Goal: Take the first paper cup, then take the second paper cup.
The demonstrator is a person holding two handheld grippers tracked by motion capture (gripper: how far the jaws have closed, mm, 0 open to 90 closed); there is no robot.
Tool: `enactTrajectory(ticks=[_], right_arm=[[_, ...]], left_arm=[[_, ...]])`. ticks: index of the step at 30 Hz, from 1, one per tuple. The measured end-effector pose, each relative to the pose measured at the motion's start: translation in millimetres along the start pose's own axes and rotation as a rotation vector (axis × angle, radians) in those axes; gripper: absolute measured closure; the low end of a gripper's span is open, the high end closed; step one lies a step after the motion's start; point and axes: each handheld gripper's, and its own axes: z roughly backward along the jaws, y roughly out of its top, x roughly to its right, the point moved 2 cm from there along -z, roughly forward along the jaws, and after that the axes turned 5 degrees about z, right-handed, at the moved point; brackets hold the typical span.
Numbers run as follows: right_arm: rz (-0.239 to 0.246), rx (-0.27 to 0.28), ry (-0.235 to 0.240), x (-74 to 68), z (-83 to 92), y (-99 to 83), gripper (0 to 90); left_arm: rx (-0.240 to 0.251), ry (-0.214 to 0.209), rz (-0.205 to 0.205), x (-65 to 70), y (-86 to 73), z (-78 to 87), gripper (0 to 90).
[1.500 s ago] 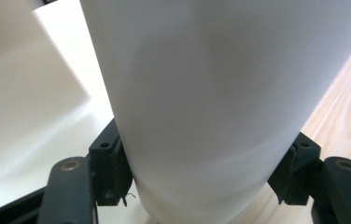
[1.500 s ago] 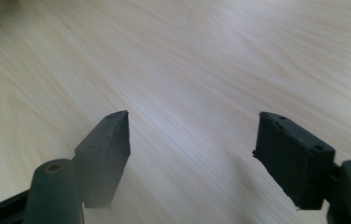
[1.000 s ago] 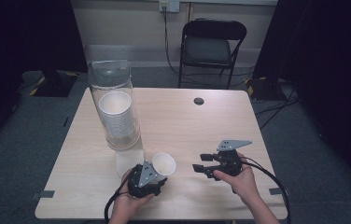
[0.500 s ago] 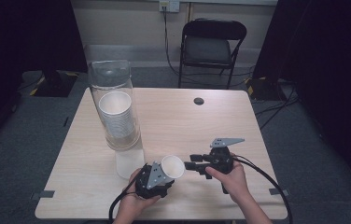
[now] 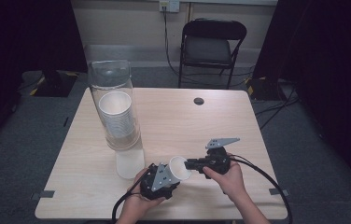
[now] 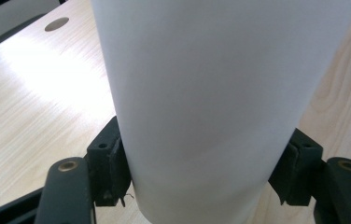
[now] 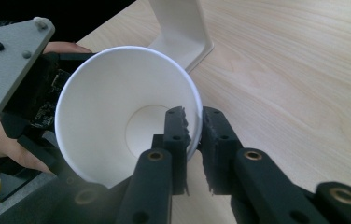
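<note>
High view: two grippers' jaws, left [image 5: 170, 173] and right [image 5: 188, 164], clamp one paper cup [image 5: 180, 167].

black two-jaw right gripper [image 7: 193, 140] with brass screws; left gripper [image 5: 160, 179] lower centre, grey triangular plate, black cables.

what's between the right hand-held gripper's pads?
The paper cup's rim wall: one pad inside, one outside, right hand-held gripper pinching it, per the right gripper view.
</note>
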Motion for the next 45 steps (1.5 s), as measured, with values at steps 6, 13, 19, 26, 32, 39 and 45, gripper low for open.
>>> enactTrajectory(ticks=[6,13,19,26,32,39,45], right_arm=[[-0.049,0.045,-0.026,5.3,7.1,5.1,87.4],[-0.152,0.050,-0.185,47.2,41.3,0.5,88.3],[-0.230,0.073,-0.257,73.6,60.0,-13.2,88.3],[-0.283,0.104,-0.322,93.6,61.9,-24.3,83.4],[-0.260,0.155,-0.348,100.8,64.6,-26.2,53.8],[-0.213,0.281,-0.377,105.6,96.5,-39.4,22.5],[-0.152,0.209,-0.414,109.8,118.7,-75.8,17.0]], left_arm=[[0.064,0.025,-0.001,-1.8,1.7,5.7,32.7],[0.027,0.087,0.082,-20.5,-20.8,23.5,23.5],[0.026,0.095,0.103,-26.6,-26.3,30.5,23.7],[0.001,0.091,0.117,-29.7,-30.8,32.5,24.0],[-0.002,0.096,0.137,-33.2,-36.3,37.5,24.0],[-0.002,0.106,0.161,-39.7,-45.0,50.2,23.6],[0.034,0.127,0.236,-46.6,-51.0,61.8,20.1]])
